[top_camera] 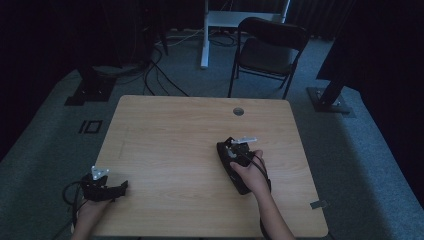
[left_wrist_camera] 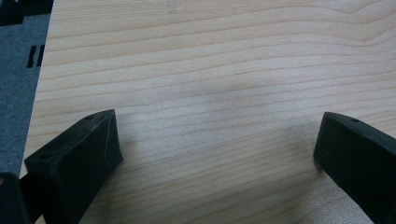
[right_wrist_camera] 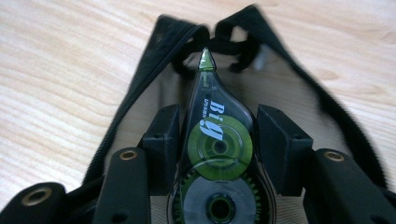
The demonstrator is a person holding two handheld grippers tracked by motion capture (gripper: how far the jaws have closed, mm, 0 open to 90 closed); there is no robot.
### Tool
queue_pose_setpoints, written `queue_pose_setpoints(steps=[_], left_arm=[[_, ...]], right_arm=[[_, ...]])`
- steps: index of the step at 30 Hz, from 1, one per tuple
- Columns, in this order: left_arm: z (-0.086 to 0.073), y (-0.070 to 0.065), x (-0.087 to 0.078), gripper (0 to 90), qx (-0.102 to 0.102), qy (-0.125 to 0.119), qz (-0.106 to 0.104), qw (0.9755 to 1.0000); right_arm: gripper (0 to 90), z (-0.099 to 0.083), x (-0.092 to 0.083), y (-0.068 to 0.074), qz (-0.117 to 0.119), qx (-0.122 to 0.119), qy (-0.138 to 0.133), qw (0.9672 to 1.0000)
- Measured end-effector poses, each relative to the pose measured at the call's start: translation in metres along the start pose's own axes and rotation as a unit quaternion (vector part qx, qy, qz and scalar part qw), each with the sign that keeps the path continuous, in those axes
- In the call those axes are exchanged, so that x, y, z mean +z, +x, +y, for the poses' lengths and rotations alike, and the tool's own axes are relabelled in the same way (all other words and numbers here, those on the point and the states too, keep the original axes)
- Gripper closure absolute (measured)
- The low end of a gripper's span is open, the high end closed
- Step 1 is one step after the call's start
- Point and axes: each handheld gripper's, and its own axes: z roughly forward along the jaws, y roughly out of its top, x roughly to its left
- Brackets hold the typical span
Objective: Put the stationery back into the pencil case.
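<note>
Wooden table (top_camera: 165, 130): one correction-tape dispenser (right_wrist_camera: 217, 154) clamped between right gripper (right_wrist_camera: 217, 140) jaws, near right edge, tip over one black pouch (right_wrist_camera: 154, 56). Left gripper (left_wrist_camera: 217, 149) at near-left corner, jaws apart, empty.

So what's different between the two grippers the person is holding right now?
The right gripper is shut on a correction tape dispenser, pointing it into a black pouch; the left gripper is open and holds nothing. The right gripper sits near the middle of the table, while the left gripper rests at its near left corner. Both are black, hand-held, and have two jaws.
</note>
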Motion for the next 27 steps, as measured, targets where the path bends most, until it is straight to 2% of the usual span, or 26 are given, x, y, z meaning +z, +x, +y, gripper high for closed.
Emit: queue_pose_setpoints(steps=[3, 12, 14, 27], left_arm=[[0.0, 0.0, 0.0, 0.8, 0.0, 0.0, 0.0, 1.0], [0.0, 0.0, 0.0, 0.8, 0.0, 0.0, 0.0, 1.0], [0.0, 0.0, 0.0, 0.8, 0.0, 0.0, 0.0, 1.0], [0.0, 0.0, 0.0, 0.8, 0.0, 0.0, 0.0, 1.0]], right_arm=[[50.7, 0.0012, 0.0034, 0.0019, -0.004, -0.006, 0.012, 0.9999], [50.7, 0.006, 0.0092, 0.0016, -0.016, -0.002, 0.032, 0.9994], [50.6, 0.006, 0.0098, 0.0011, -0.007, -0.002, 0.041, 0.9991], [49.0, 0.0049, 0.003, -0.0064, 0.001, 0.004, 0.029, 0.9996]])
